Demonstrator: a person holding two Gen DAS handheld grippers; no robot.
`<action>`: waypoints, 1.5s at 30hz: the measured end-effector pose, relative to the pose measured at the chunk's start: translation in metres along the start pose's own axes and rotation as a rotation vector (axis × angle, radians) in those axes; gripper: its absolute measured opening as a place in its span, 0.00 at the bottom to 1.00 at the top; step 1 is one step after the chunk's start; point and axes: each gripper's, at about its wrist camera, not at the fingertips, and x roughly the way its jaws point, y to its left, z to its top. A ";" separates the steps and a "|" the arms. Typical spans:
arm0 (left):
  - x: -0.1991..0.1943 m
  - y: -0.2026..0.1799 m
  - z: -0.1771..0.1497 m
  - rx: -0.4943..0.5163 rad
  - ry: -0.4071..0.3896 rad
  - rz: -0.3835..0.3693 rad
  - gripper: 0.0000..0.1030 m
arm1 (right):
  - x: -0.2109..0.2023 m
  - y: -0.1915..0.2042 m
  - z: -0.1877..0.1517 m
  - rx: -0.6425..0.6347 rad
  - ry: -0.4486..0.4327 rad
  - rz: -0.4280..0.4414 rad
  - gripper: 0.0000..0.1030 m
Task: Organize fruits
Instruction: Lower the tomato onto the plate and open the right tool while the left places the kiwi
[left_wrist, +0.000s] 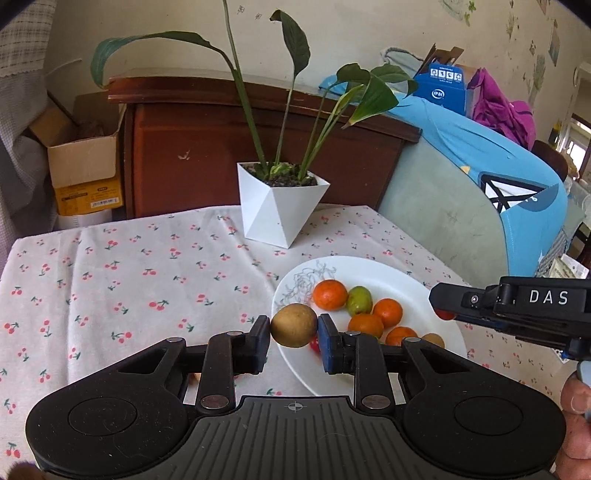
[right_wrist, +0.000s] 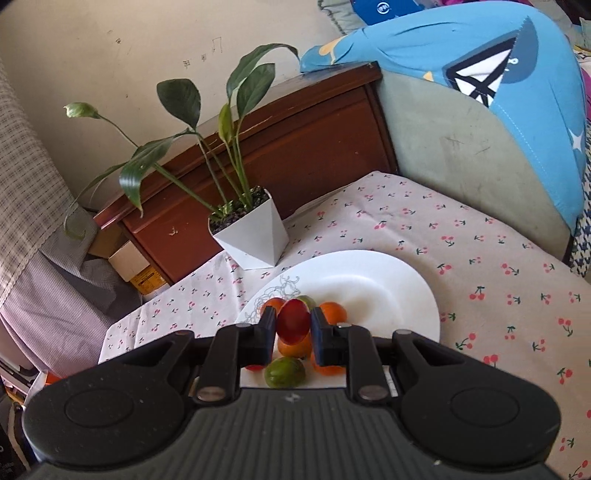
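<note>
My left gripper (left_wrist: 294, 325) is shut on a round brown fruit (left_wrist: 294, 325), held above the left rim of a white plate (left_wrist: 402, 280). Several oranges (left_wrist: 330, 294) and a green fruit (left_wrist: 359, 300) lie on that plate. In the left wrist view the right gripper (left_wrist: 445, 310) reaches in from the right over the plate's far side, a bit of red fruit under its tip. My right gripper (right_wrist: 293, 326) is shut on a small red fruit (right_wrist: 293, 326), lifted over the plate (right_wrist: 384, 288). Below it lie oranges (right_wrist: 332, 310) and a green fruit (right_wrist: 285, 372).
A white angular pot with a leafy plant (left_wrist: 280, 206) stands behind the plate on the cherry-print tablecloth (left_wrist: 122, 280). A dark wooden cabinet (left_wrist: 221, 147) and a cardboard box (left_wrist: 85, 162) sit behind the table. A blue cushion (left_wrist: 498, 177) bounds the right side.
</note>
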 end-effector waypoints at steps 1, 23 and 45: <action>0.003 -0.003 0.001 0.001 0.002 -0.007 0.24 | 0.001 -0.003 0.000 0.011 0.001 -0.008 0.19; 0.040 -0.022 0.002 0.022 0.031 -0.052 0.27 | 0.018 -0.028 -0.001 0.140 0.027 -0.084 0.22; -0.009 0.011 0.027 -0.031 0.005 0.059 0.55 | 0.017 0.000 -0.007 0.068 0.046 -0.006 0.22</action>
